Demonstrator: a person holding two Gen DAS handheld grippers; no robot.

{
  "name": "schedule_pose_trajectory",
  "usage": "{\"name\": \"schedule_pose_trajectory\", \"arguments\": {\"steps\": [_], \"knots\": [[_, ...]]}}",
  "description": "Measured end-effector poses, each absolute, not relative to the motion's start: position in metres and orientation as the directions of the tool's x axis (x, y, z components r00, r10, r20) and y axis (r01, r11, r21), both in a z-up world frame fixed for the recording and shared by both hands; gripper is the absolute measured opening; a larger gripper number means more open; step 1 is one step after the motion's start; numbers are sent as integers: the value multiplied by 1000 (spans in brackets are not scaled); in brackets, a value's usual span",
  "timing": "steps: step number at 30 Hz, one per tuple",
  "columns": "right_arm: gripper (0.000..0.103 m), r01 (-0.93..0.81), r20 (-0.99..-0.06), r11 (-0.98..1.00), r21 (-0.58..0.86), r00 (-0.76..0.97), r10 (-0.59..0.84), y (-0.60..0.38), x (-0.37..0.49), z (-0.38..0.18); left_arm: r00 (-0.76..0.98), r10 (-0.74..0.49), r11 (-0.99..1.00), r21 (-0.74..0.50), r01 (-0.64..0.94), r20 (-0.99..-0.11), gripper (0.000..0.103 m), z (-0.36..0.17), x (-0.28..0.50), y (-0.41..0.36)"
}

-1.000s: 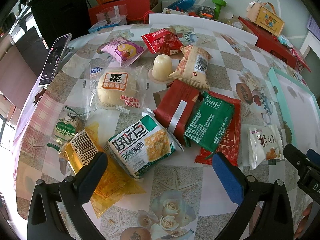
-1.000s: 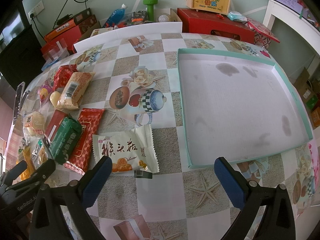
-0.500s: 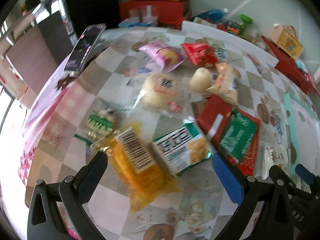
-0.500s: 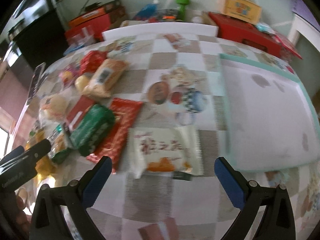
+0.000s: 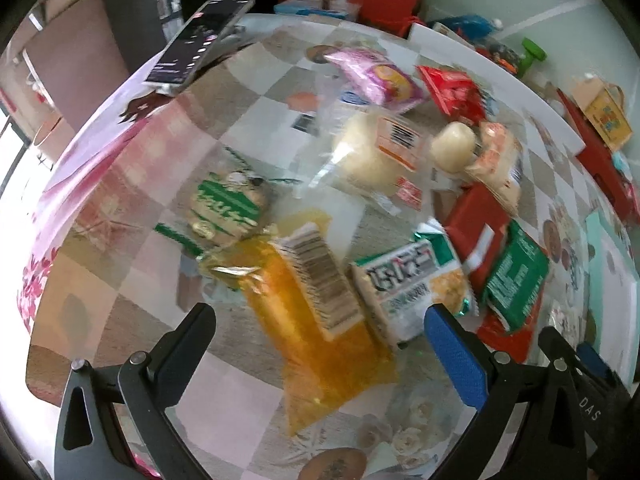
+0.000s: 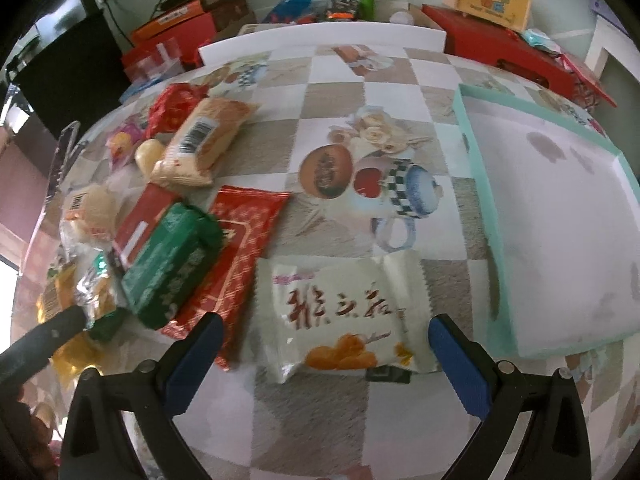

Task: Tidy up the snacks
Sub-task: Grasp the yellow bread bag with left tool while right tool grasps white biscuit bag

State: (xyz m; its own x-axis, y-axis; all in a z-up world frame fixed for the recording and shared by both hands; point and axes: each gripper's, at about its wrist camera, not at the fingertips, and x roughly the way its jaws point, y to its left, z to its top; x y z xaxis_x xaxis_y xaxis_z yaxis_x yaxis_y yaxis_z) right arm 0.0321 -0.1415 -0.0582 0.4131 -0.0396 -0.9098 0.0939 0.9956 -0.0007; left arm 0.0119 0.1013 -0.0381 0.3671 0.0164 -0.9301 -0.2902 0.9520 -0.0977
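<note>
Left gripper (image 5: 320,344) spread wide, holding nothing, hovering over yellow packet (image 5: 316,312) lying flat on checkered tablecloth (image 5: 132,280). Green-white biscuit pack (image 5: 412,280) just beside yellow packet, to its right. Right gripper (image 6: 324,348) likewise spread, holding nothing, white snack bag (image 6: 344,316) lying between its fingers on cloth. Red flat packet (image 6: 236,264) touching white bag's left side, dark green pack (image 6: 172,264) overlapping it. Teal-rimmed tray (image 6: 476,168) just right of white bag. Farther: bun in clear wrap (image 5: 376,152), pink packet (image 5: 380,80), phone (image 5: 200,40) at table edge.
</note>
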Motion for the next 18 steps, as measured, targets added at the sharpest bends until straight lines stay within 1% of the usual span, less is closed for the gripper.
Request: {"name": "schedule_pose_trajectory", "arguments": {"steps": [2,4,5,6,7,9,10,11,12,16,17,18], "knots": [[103,105,-913,994,11,406,-33,-145,35,-60,368,22,945,-101,-312,-930,101,-39,13,107],[102,112,-913,993,21,408,-27,-148,36,-61,369,24,941,-104,-323,-929,92,-40,14,113],[98,113,-912,993,20,410,-28,-148,37,-61,366,23,940,-105,-326,-930,84,-41,14,114],[94,114,-912,993,19,410,-29,-149,38,-61,369,15,938,-114,-327,-929,81,-42,15,119],[93,114,-913,993,24,408,-25,-148,37,-61,372,4,936,-128,-328,-928,80,-42,15,120],[91,110,-912,994,23,409,-24,-148,37,-62,382,4,938,-128,-322,-924,72,-42,16,123],[91,105,-912,994,23,410,-23,-146,36,-61,384,4,940,-127,-317,-923,72,-43,17,123],[88,99,-910,995,25,414,-19,-145,36,-61,385,6,941,-125,-314,-923,72,-43,18,123],[83,93,-909,995,27,417,-14,-145,36,-60,382,8,942,-121,-312,-924,72,-40,16,115],[82,93,-908,995,35,419,-7,-144,36,-61,385,-6,940,-136,-313,-923,72,-43,19,115],[81,95,-906,995,37,423,-7,-145,37,-60,385,-15,936,-148,-319,-923,72,-44,19,117],[77,99,-903,994,44,429,-3,-147,36,-59,385,-20,934,-154,-321,-923,71,-44,20,118]]}}
